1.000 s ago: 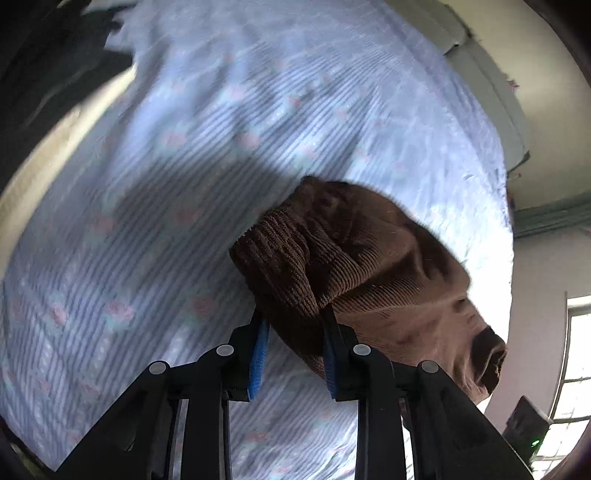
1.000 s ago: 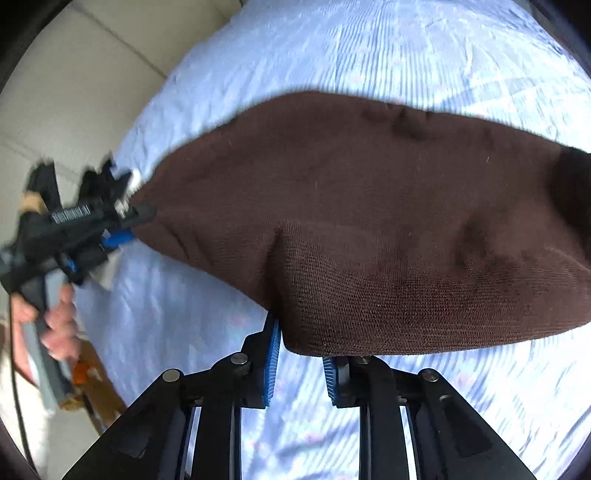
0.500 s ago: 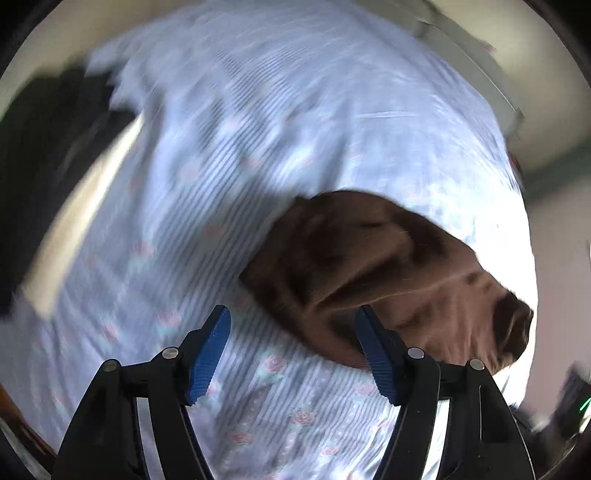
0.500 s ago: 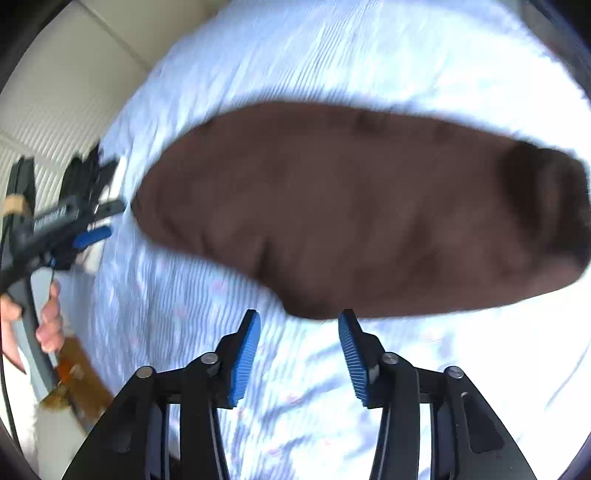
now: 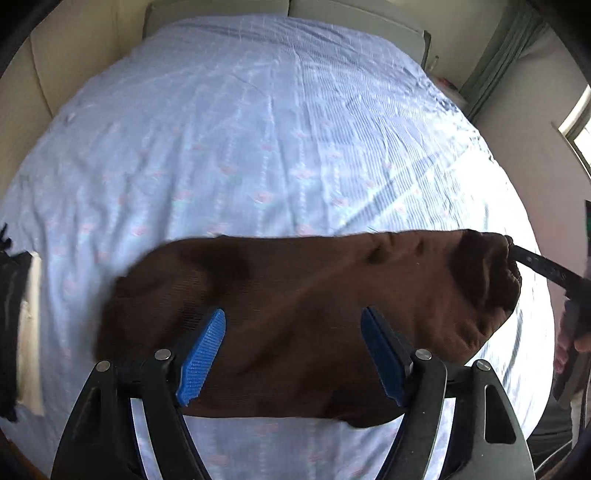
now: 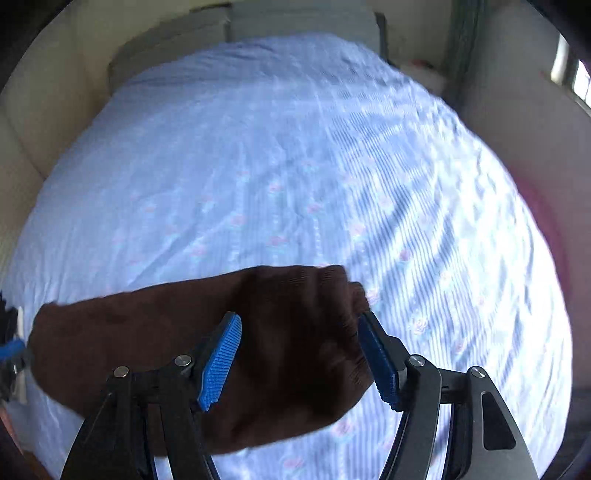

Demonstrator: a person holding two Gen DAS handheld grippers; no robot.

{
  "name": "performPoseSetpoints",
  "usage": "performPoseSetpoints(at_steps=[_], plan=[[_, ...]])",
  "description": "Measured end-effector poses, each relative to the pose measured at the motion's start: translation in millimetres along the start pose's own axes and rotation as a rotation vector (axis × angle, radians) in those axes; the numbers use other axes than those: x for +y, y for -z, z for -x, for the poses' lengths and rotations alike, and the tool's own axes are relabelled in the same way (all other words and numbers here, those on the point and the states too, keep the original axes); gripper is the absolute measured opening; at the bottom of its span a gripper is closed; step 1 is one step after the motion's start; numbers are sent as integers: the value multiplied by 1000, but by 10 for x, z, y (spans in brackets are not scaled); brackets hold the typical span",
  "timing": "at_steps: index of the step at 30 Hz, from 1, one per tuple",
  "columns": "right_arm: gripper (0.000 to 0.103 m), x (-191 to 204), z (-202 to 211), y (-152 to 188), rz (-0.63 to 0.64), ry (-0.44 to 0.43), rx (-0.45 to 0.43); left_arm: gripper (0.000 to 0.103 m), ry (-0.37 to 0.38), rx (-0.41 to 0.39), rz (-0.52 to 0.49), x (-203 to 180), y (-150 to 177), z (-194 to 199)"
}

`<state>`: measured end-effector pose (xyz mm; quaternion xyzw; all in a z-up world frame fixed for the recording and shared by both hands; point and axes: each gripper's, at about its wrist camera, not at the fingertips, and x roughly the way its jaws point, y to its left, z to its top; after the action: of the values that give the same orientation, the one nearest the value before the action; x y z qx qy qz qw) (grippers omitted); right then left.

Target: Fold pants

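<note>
Big bed sheet fills most of the shot, pale blue with thin stripes and little pink flowers, kinda wrinkly and sunlit on the right. Padded beige headboard sits at the far end. Green curtain hangs in the right corner next to a window. Beige wall runs along the left side.
</note>
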<state>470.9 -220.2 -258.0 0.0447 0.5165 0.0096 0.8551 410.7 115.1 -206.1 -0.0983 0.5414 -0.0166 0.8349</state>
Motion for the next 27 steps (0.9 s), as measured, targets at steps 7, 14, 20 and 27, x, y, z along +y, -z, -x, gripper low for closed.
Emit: performPoseSetpoints(at_steps=[7, 14, 20, 27], plan=[[34, -200, -532, -4, -53, 13, 115, 75, -18, 72, 84, -215, 292, -197], [25, -438, -369, -74, -105, 35, 39, 75, -36, 97, 65, -368, 439, -243], [34, -482, -560, -61, -71, 44, 113, 75, -66, 111, 59, -467, 466, -298], [82, -618, 82, 145, -117, -34, -53, 80, -55, 79, 10, -593, 429, -189]])
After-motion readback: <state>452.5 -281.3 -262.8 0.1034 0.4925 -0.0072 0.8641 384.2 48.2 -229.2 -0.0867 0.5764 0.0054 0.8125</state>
